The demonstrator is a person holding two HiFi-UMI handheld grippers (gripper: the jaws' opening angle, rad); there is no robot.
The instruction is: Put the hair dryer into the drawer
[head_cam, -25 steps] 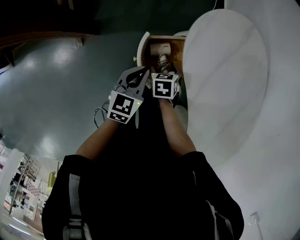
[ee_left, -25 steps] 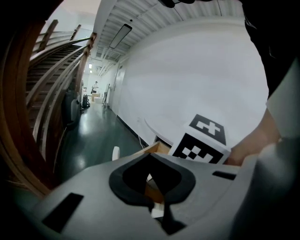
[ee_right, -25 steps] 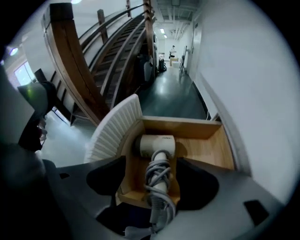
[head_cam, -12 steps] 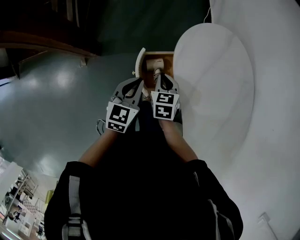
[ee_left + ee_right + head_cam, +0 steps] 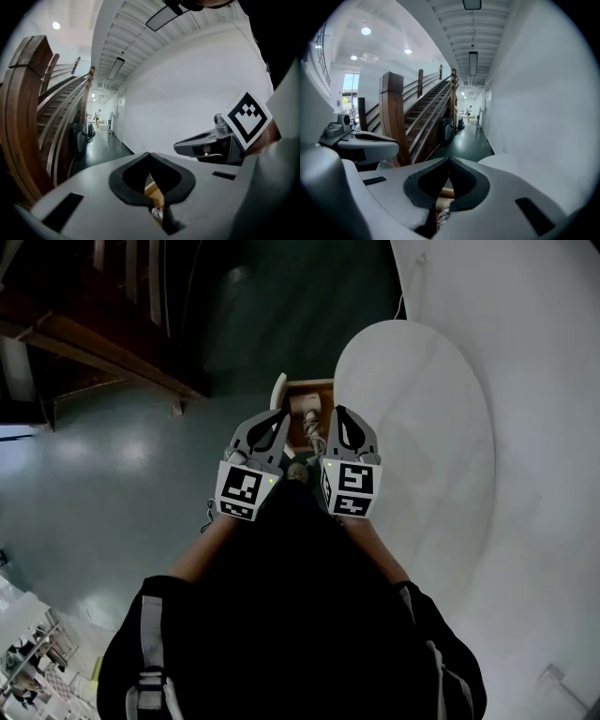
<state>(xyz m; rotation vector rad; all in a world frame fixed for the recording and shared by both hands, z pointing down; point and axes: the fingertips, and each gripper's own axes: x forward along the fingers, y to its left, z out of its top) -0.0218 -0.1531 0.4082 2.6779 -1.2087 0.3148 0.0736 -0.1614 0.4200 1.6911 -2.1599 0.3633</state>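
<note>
The wooden drawer (image 5: 315, 385) stands open beside the round white table, its white front (image 5: 278, 394) turned to the left. Inside it lies the beige hair dryer (image 5: 310, 416) with its coiled cord (image 5: 443, 215); my grippers hide part of it. Both grippers hover side by side above the drawer, apart from the dryer. My left gripper (image 5: 279, 415) is shut and empty, tips meeting (image 5: 150, 153). The jaws of my right gripper (image 5: 339, 411) have just been closing with nothing between them, and they now stand shut (image 5: 450, 159).
The round white table (image 5: 422, 427) fills the right, against a white wall (image 5: 525, 324). A wooden staircase (image 5: 103, 343) runs along the upper left above the grey-green floor (image 5: 112, 474). A long corridor (image 5: 464, 136) stretches ahead.
Both grippers have risen out of the drawer toward the camera, the right one more, and it has tilted from pointing down to nearly level. The hair dryer stays in the drawer.
</note>
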